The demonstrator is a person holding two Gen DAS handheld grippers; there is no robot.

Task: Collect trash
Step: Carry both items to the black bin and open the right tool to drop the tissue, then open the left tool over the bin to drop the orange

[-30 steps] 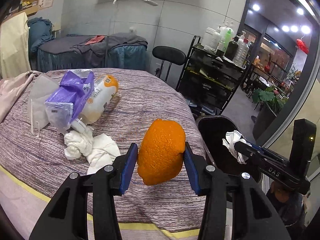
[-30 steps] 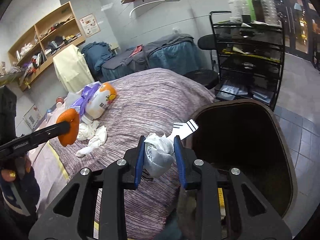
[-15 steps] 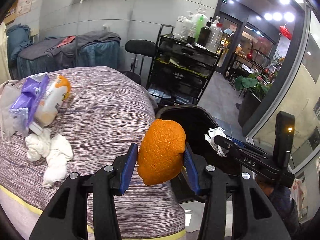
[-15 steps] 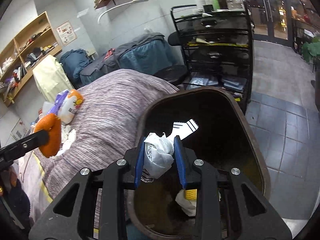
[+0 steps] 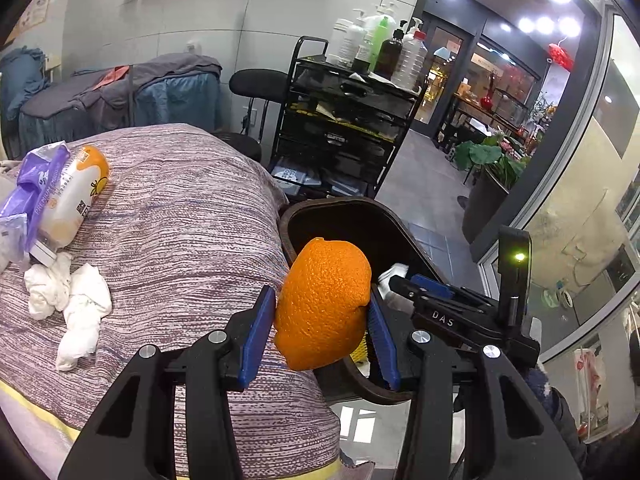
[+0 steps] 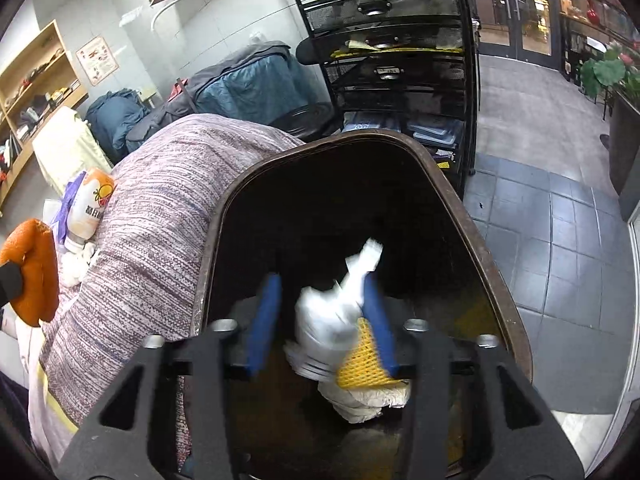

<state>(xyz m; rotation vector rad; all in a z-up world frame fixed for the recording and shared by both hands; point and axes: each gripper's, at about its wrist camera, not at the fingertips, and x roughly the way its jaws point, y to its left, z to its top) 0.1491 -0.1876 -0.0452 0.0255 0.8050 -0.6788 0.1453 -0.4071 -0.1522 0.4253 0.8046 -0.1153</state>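
Observation:
My left gripper (image 5: 320, 332) is shut on an orange peel (image 5: 324, 304) and holds it at the bed's edge beside the dark brown trash bin (image 5: 340, 208). My right gripper (image 6: 324, 320) hangs over the bin's mouth (image 6: 472, 216) with its jaws spread. A crumpled white wrapper (image 6: 332, 320) sits blurred between them, against the right finger and clear of the left. Yellow netting (image 6: 360, 364) and white paper lie inside the bin. The right gripper also shows in the left wrist view (image 5: 404, 280). The peel also shows at the left of the right wrist view (image 6: 32, 272).
On the striped bed cover (image 5: 168, 216) lie crumpled white tissues (image 5: 72, 304), a white-and-orange bottle (image 5: 76, 192) and a purple plastic bag (image 5: 36, 188). A black wire trolley (image 5: 344, 128) with bottles stands behind the bin. A black stool (image 5: 256, 88) stands beside the trolley.
My right gripper moved over the bin and opened, and the white wrapper has come loose. My left gripper carried the orange peel right, closer to the bin.

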